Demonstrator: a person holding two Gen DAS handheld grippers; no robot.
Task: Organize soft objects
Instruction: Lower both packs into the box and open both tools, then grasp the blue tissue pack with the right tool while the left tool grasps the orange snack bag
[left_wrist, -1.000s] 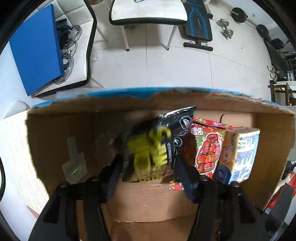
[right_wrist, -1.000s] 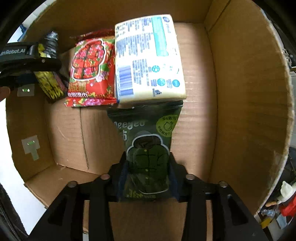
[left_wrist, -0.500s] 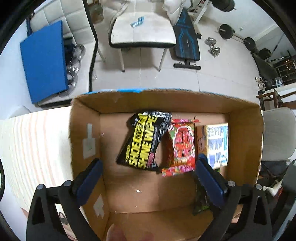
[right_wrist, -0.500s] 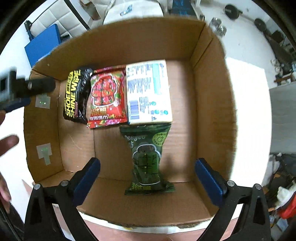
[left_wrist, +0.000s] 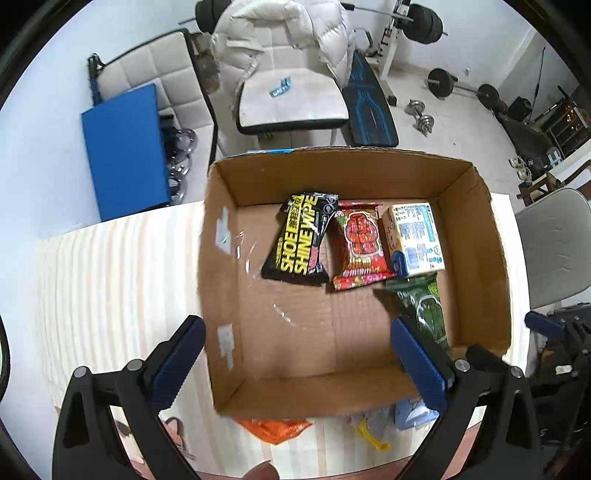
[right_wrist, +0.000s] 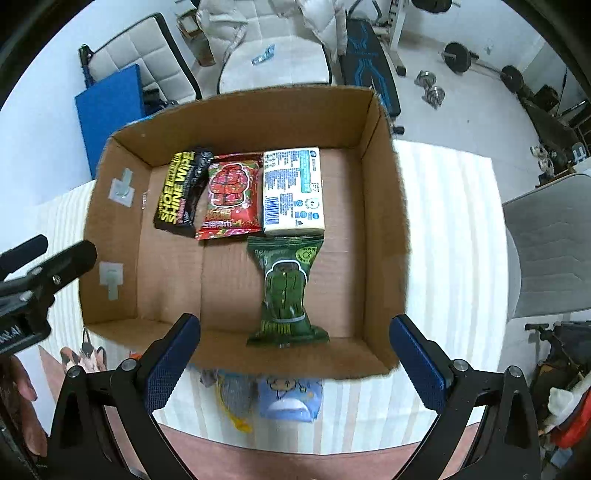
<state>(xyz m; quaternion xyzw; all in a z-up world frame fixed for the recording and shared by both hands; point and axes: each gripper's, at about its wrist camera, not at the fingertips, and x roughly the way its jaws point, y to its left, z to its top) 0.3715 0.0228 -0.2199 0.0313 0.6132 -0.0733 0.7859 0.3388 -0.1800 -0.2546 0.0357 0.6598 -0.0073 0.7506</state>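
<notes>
Packets line the cardboard box (right_wrist: 384, 221) from left: black shoe-shine wipes (right_wrist: 181, 192), red pouch (right_wrist: 231, 195), white tissue pack (right_wrist: 293, 192), with a green pouch (right_wrist: 284, 291) lying below it. Both the left gripper (left_wrist: 295, 365) and the right gripper (right_wrist: 295, 362) hang above, fingers wide and empty. More packets wait on the striped surface (right_wrist: 454, 258) by the box's near wall; the next pickup probably calls for a straight descent clear of that wall.

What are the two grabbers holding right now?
Nothing. The left gripper and right gripper are both wide open above the box, jaws just opened and empty. The black pack and green pack lie loose inside.
</notes>
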